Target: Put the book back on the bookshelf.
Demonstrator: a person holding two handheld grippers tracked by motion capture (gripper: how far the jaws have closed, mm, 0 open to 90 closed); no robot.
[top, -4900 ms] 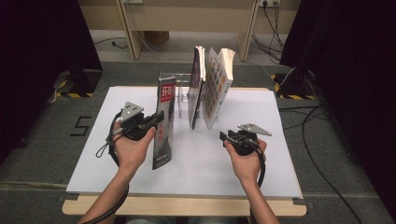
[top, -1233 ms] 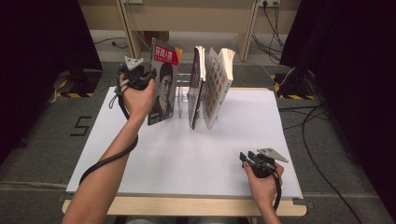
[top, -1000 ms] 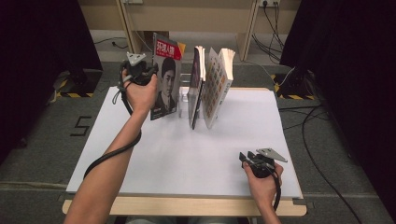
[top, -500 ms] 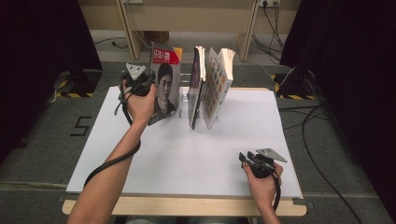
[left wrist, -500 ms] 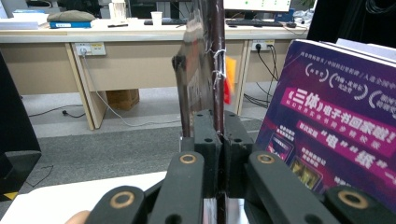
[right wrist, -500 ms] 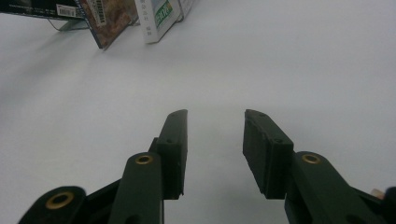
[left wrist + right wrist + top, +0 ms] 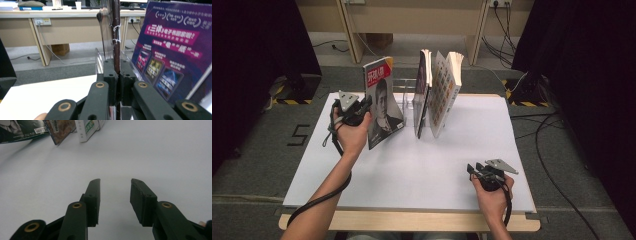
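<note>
A magazine (image 7: pixel 383 102) with a portrait cover stands nearly upright over the back left of the white table (image 7: pixel 412 175), its lower edge at or near the surface. My left gripper (image 7: pixel 366 105) is shut on its left edge; in the left gripper view the thin dark edge (image 7: pixel 115 37) runs up from between the closed pads (image 7: pixel 110 75). To its right a clear stand (image 7: pixel 406 95) holds a dark magazine (image 7: pixel 421 95) and a patterned book (image 7: pixel 445 90). My right gripper (image 7: pixel 472 170) rests at the front right, jaws open on bare table (image 7: pixel 115 195).
A purple back cover (image 7: pixel 170 50) stands close on the right in the left gripper view, with the clear stand's panel (image 7: pixel 105 32) just ahead. Cables (image 7: pixel 557 120) lie on the floor to the right. Wooden desk legs (image 7: pixel 349 30) stand behind the table.
My left hand has come down and slightly nearer with the magazine, bringing it from above the stand's height to table level. The right hand has stayed put.
</note>
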